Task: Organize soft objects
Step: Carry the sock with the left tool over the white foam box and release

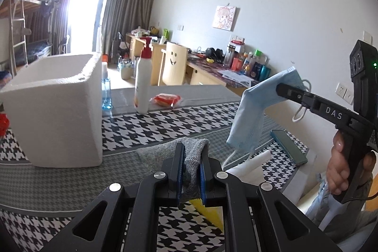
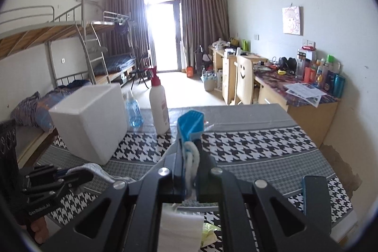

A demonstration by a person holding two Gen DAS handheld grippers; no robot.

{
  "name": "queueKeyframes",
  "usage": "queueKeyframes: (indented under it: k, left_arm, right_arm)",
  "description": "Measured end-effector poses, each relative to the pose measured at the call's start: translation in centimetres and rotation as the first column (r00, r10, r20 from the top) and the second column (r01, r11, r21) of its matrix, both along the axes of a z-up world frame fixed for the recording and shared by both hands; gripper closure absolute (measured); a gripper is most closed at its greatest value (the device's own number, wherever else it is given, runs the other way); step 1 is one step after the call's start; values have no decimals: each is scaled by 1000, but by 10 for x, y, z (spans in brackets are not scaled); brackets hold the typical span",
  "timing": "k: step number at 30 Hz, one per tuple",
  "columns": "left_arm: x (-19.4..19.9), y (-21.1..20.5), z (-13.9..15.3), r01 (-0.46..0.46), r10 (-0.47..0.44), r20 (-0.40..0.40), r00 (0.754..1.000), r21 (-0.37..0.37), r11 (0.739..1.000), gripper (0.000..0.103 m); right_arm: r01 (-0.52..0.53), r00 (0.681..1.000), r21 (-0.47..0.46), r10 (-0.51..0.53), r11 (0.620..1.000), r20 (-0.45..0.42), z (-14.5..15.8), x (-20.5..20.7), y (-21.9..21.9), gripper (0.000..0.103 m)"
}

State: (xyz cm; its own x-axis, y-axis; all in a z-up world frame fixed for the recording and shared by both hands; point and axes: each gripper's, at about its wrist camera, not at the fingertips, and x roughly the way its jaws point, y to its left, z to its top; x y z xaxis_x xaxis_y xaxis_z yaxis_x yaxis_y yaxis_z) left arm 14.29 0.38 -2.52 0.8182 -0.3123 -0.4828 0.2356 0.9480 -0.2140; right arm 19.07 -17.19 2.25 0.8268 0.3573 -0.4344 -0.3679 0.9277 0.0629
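The blue face mask (image 1: 250, 110) hangs in the air above the right side of the table, pinched by the right gripper (image 1: 282, 88), whose jaws are clenched on its upper edge and white ear loop. In the right wrist view the same mask (image 2: 190, 124) stands up between the fingers, with the loop bunched at their base.

Going from largest to smallest: the table (image 1: 59, 181) wears a houndstooth and grey cloth. On its left stands a white foam box (image 1: 54, 110), open at the top and well apart from both grippers. Behind it, at the far edge, a white pump bottle (image 1: 143, 77) with a red cap stands upright, with a blue spray bottle (image 1: 106, 93) just to its left (partly hidden by the box). A red and orange packet (image 1: 166, 99) lies near the pump bottle on its right.

The grey sock (image 1: 189, 157) is at the near middle of the table, grasped by the left gripper (image 1: 191, 158), whose jaws are closed on its fabric. Whether the sock touches the cloth I cannot tell. A dark teal flat case (image 1: 288, 145) lies on the right side, below the mask. A white roll (image 1: 257, 158) lies near it.
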Motion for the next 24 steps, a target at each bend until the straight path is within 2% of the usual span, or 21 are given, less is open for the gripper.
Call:
queueKeyframes:
  k: [14,24]
  left_arm:
    - [-11,9,31,-41,38,68,997,46,998,91]
    - [-11,4,45,-61,53,96,994,83,995,91]
  right_arm:
    - [8,999,35,-10,999,46,20,-13,2,95]
    - [-19,1000,51,18,999,15,13,-14,7,95]
